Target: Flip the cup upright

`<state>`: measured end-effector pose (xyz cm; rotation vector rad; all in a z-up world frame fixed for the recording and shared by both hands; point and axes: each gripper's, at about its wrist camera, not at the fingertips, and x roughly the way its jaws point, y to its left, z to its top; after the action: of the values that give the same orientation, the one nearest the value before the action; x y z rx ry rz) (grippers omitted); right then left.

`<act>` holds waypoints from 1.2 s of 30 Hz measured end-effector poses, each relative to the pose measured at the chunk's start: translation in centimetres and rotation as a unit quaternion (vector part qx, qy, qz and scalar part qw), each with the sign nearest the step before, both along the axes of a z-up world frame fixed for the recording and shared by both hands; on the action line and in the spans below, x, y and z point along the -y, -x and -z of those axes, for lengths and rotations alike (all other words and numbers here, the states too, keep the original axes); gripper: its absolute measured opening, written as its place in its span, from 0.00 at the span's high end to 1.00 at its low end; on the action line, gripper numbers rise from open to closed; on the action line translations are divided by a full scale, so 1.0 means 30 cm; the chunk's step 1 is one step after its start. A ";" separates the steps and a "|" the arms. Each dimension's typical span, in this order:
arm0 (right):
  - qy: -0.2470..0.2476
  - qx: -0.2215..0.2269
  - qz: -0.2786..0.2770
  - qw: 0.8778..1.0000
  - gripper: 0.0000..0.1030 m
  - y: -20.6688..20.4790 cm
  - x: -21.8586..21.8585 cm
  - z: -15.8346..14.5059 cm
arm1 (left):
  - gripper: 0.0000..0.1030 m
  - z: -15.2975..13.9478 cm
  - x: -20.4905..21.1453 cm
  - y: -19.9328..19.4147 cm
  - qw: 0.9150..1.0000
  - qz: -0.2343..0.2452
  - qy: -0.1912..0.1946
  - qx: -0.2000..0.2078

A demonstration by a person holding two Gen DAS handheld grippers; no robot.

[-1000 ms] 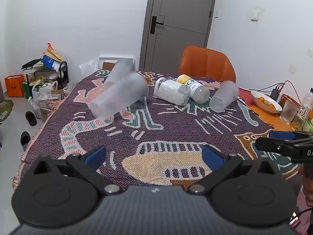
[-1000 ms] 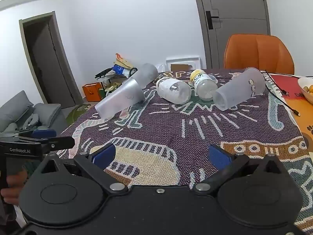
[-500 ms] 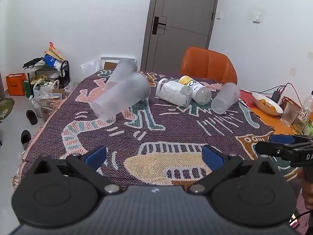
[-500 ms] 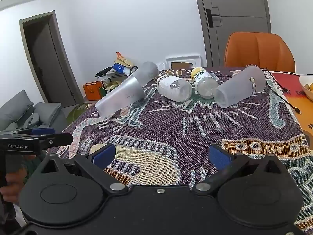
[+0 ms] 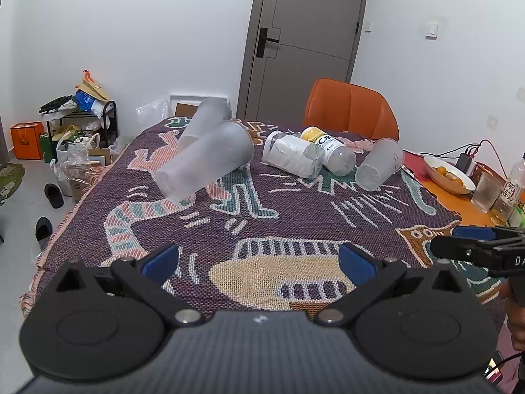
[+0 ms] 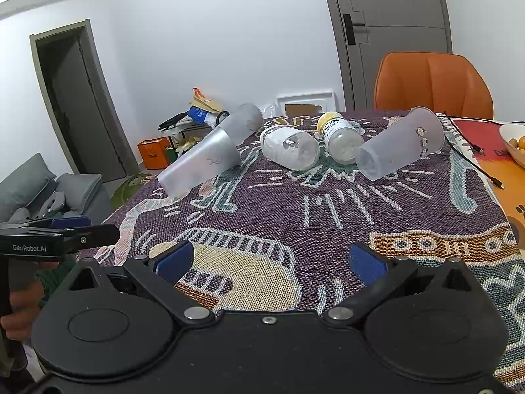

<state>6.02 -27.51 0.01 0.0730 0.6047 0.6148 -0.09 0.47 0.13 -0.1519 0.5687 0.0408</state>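
Observation:
Three frosted plastic cups lie on their sides on the patterned tablecloth (image 5: 295,216). The nearest cup (image 5: 205,162) (image 6: 201,162) lies at the left, with a second cup (image 5: 208,120) (image 6: 244,123) behind it. The third cup (image 5: 379,164) (image 6: 398,147) lies at the right, its base toward me. My left gripper (image 5: 259,259) is open and empty over the near part of the cloth, well short of the cups. My right gripper (image 6: 270,259) is open and empty beside it.
A clear bottle (image 5: 292,156) (image 6: 288,147) and a yellow-capped bottle (image 5: 331,151) (image 6: 339,139) lie between the cups. An orange chair (image 5: 351,111) stands behind the table. A bowl of fruit (image 5: 448,174), a glass and cables sit at the right edge.
Both grippers have tilted or drifted slightly, so the cups sit a little lower in view. The cups and bottles have not moved. Both grippers stay open.

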 end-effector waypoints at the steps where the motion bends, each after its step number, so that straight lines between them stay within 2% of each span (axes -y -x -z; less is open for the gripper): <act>1: 0.000 0.000 -0.001 1.000 0.00 0.000 -0.001 0.000 | 0.00 0.000 0.000 0.000 1.000 0.000 0.000 0.000; 36: -0.004 -0.007 0.004 1.000 0.00 -0.006 0.007 0.001 | 0.00 0.003 -0.008 0.005 1.000 -0.001 0.001 -0.001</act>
<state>6.19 -27.73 -0.03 0.0882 0.6158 0.6105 -0.26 0.70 0.03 -0.1546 0.5704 0.0421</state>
